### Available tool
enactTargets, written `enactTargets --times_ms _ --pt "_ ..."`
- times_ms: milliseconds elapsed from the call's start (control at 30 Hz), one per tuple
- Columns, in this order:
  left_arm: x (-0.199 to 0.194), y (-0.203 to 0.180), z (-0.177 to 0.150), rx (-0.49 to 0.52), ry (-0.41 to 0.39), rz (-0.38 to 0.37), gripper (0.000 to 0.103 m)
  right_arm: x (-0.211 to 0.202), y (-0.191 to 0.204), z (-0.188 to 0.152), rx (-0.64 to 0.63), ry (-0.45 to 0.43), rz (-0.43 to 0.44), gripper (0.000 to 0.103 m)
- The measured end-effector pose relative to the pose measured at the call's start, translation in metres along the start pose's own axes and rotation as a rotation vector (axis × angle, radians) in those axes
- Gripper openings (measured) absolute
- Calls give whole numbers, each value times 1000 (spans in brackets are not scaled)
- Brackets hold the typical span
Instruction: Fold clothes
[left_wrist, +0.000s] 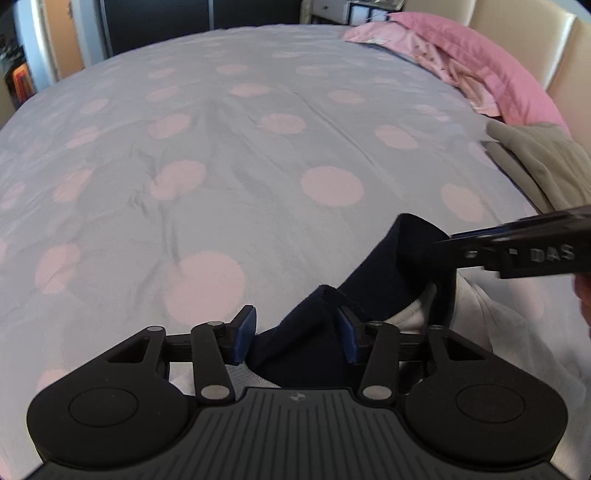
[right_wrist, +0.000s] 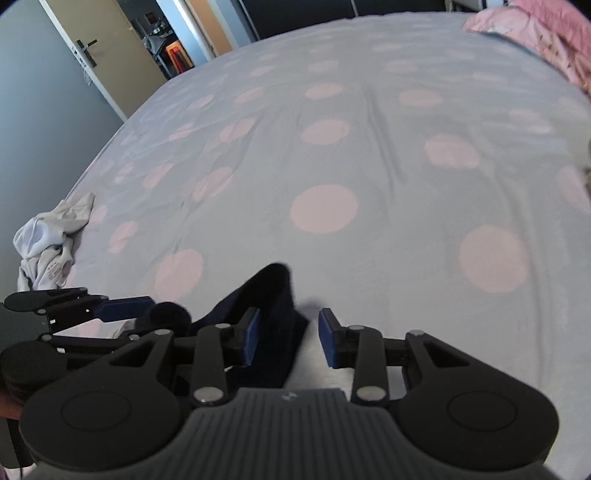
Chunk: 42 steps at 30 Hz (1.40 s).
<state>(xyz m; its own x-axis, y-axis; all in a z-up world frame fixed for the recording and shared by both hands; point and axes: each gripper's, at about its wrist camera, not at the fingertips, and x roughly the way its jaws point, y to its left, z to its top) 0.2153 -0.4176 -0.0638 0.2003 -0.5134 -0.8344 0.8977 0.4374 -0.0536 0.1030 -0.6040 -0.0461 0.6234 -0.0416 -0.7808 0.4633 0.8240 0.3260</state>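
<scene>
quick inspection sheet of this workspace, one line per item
surface: bedspread, grey with pink dots, lightly creased
job's things: dark navy garment bunched over a white garment at the near edge
clutter: crumpled white cloth at the bed's left edge; beige folded cloth; pink bedding
grippers: left hand-held gripper open, navy fabric between its pads; right hand-held gripper open, navy fabric against its left pad
cables: nothing seen
surroundings: open door, headboard
</scene>
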Motion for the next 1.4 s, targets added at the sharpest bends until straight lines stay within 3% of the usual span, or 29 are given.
enactTargets --times_ms 33,67,100,200,333,433,600,700,800,833,900,967,1033,1133,1400 --pt "-1 0 -1 6 -5 -6 21 3 4 -1 -26 3 -12 29" --pt "-2 1 -2 5 -17 -9 10 5 8 -3 -52 6 -23 10" --pt "-6 2 -2 -1 -36 1 2 2 11 -4 -71 -14 -35 10" --pt "-19 12 -2 -59 -103 12 2 -13 17 -4 -135 -81 -66 6" --pt "-28 46 -3 -238 -149 -12 2 -22 26 -1 -298 -157 -202 4" --pt "-18 59 -1 -315 -135 -8 2 -10 24 7 -262 -140 -217 4" --pt "16 56 3 -349 -108 21 2 27 22 11 -229 -90 -254 4" --pt "33 55 4 -375 -108 85 5 46 19 10 -212 -77 -257 5" --pt "42 61 1 -413 -92 92 12 53 17 9 -205 -83 -264 8" --pt "42 62 0 -414 -94 88 14 52 16 10 -195 -87 -260 16" --pt "34 66 -4 -410 -120 69 20 46 13 11 -169 -118 -227 21" --pt "21 73 -7 -399 -153 46 32 32 8 15 -146 -163 -192 32" --pt "6 79 -10 -383 -177 25 39 19 2 17 -126 -180 -169 32" --pt "-20 88 -21 -359 -192 2 41 0 -5 11 -118 -178 -147 33" --pt "-80 101 -81 -319 -177 73 40 -41 -7 -42 -140 -106 -101 32"
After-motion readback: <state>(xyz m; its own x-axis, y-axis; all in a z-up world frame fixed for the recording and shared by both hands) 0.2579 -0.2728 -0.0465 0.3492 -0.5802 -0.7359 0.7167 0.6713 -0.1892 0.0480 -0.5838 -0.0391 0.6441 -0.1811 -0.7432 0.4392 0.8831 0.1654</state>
